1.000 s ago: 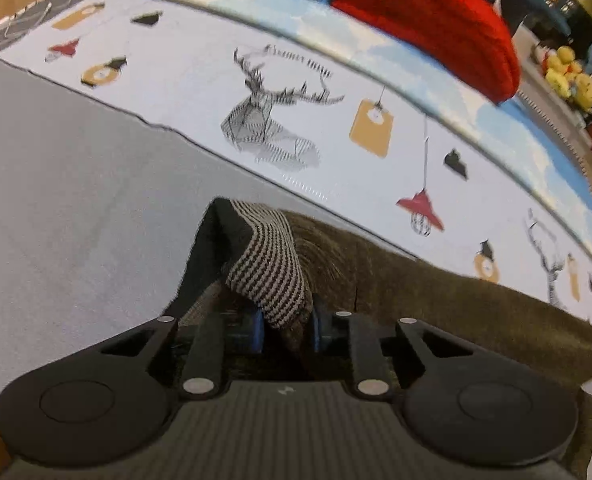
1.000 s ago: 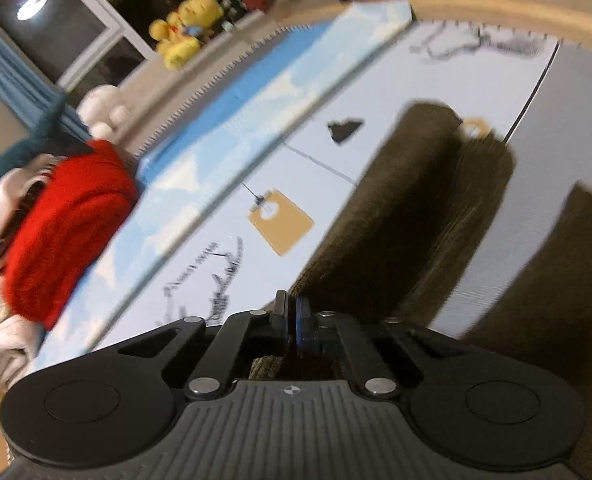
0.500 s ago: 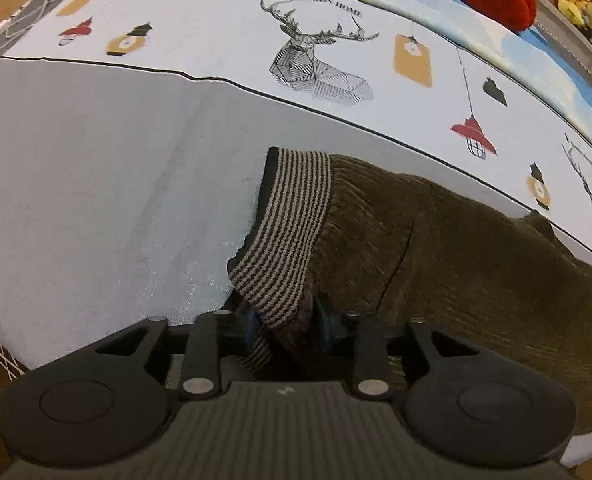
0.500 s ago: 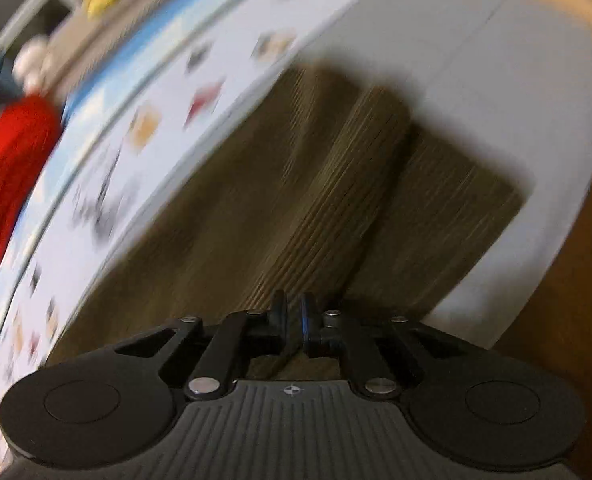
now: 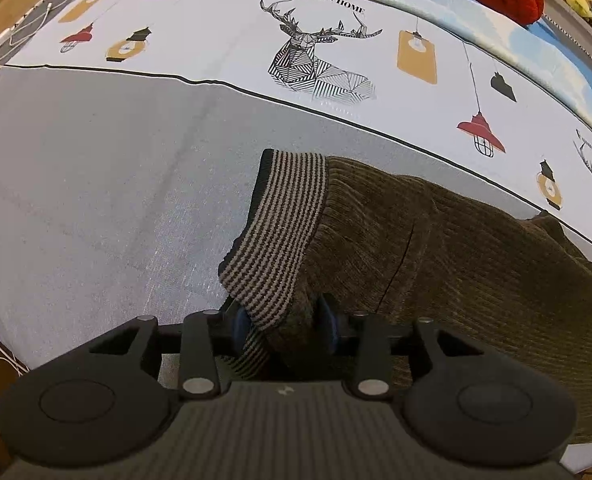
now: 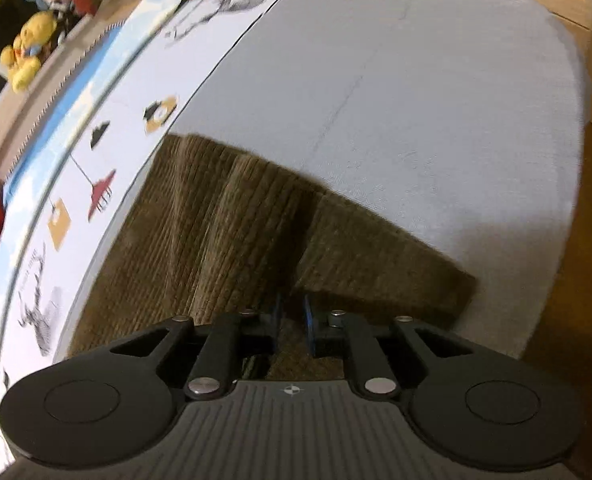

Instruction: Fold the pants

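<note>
Corduroy pants (image 5: 476,264) lay across the grey sheet (image 5: 96,200), waistband (image 5: 284,224) between the left gripper (image 5: 284,330)'s opening jaws; the right gripper (image 6: 291,322)'s jaws were parting over the leg ends, bare sheet beyond.

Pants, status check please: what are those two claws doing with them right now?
Left gripper opening, striped waistband between its jaws. Right gripper opening over the leg end. Brown pants flat on grey cloth. Nothing in the way.

Soft indoor light, strong fisheye bending at edges; right wrist view motion-blurred.
</note>
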`<move>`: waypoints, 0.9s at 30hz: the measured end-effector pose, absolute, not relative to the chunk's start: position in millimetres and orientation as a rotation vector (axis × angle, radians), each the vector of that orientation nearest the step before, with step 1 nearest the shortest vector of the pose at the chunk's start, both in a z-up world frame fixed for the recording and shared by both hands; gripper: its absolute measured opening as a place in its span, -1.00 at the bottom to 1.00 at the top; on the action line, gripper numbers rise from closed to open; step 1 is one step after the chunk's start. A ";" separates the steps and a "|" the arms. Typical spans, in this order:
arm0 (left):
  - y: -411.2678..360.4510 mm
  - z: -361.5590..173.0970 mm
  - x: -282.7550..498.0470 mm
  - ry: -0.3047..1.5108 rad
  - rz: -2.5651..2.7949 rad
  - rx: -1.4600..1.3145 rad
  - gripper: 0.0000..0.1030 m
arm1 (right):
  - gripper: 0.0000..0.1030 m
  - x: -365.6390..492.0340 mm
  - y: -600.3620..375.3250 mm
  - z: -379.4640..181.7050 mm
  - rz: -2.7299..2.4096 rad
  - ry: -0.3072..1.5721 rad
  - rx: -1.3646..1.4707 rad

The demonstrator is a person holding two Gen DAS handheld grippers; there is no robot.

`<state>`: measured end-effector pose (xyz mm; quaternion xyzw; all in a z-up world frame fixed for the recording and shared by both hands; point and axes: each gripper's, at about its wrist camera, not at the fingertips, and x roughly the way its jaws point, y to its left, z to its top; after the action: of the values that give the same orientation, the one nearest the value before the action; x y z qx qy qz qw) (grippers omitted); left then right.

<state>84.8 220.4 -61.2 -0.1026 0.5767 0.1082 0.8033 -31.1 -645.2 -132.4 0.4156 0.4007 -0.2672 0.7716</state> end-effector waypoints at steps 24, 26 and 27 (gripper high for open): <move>223.2 -61.3 88.4 1.233 0.229 -0.231 -0.37 | -0.88 -9.0 -643.2 -102.3 -0.572 0.660 0.919; 223.0 -57.3 85.9 1.217 0.221 -0.228 -0.49 | -0.91 -22.4 -643.5 -88.6 -0.589 0.625 0.914; 223.6 -54.4 83.7 1.204 0.214 -0.230 -0.52 | -0.92 -30.3 -643.9 -82.0 -0.609 0.611 0.909</move>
<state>83.7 223.6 -54.4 -0.1076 0.5639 0.1003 0.8126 -30.3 -643.9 -82.0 0.4252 0.2859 -0.2850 0.8101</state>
